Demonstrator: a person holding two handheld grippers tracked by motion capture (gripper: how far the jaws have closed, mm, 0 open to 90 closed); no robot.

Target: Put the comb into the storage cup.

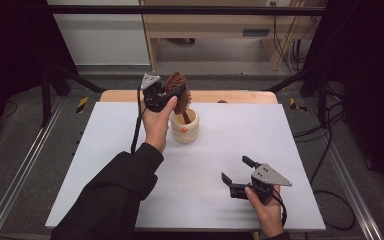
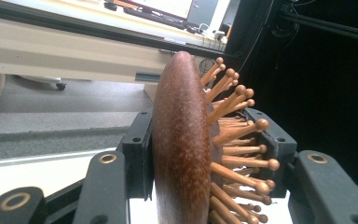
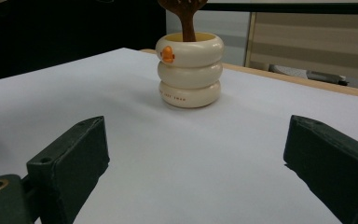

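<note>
A dark brown wooden hairbrush with wooden pins stands with its handle down in a cream ribbed cup at the back middle of the table. My left gripper is shut on the brush head; in the left gripper view the brush head sits edge-on between the two pads, pins pointing right. My right gripper rests near the front right of the table, open, with nothing between its jaws. In the right gripper view the cup, with an orange duck bill on its side, stands ahead with the brush handle rising from it.
The white table top has a wooden strip along its far edge. Black frame bars and cables stand left and right of the table. A wooden desk is on the floor beyond.
</note>
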